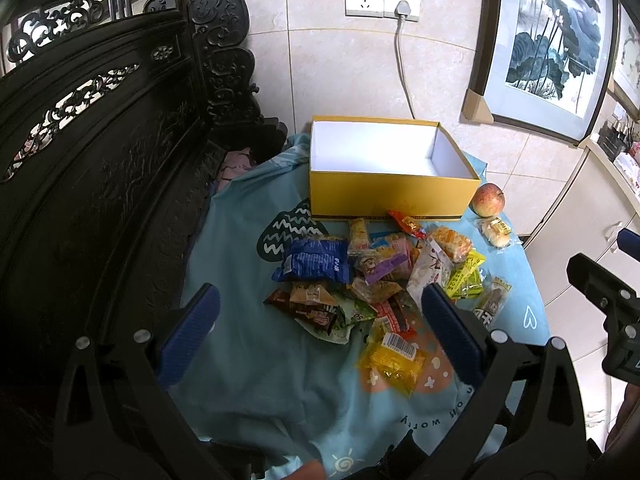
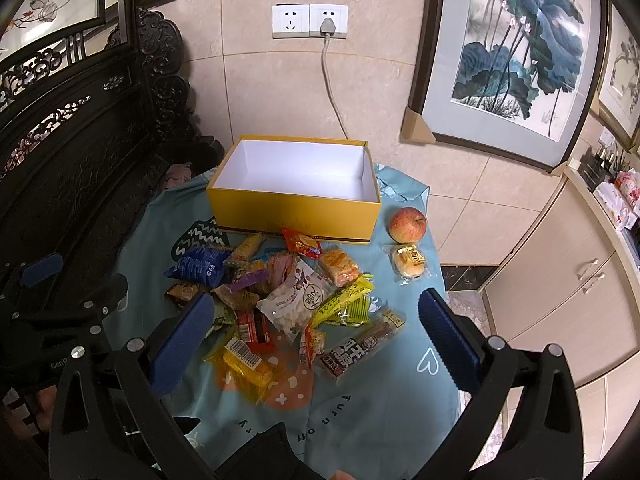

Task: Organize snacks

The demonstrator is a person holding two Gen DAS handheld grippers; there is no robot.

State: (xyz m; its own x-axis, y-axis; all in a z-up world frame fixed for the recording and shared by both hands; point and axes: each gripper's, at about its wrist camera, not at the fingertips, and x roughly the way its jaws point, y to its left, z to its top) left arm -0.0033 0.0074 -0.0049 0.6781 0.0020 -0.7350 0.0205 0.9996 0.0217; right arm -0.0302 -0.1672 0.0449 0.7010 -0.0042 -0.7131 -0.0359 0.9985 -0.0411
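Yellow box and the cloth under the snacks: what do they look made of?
The yellow box looks like rigid paperboard: matte yellow outside, plain white inside, with crisp straight edges and thin walls. The cloth looks like a soft woven or knit fabric, light blue and printed with hearts and lettering; it drapes and wrinkles over the edge. The exact fibre cannot be told.

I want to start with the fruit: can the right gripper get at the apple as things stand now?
Probably yes. The right gripper is open and empty, and the apple stands alone on the cloth beside the yellow box, with only a wrapped bun in front.
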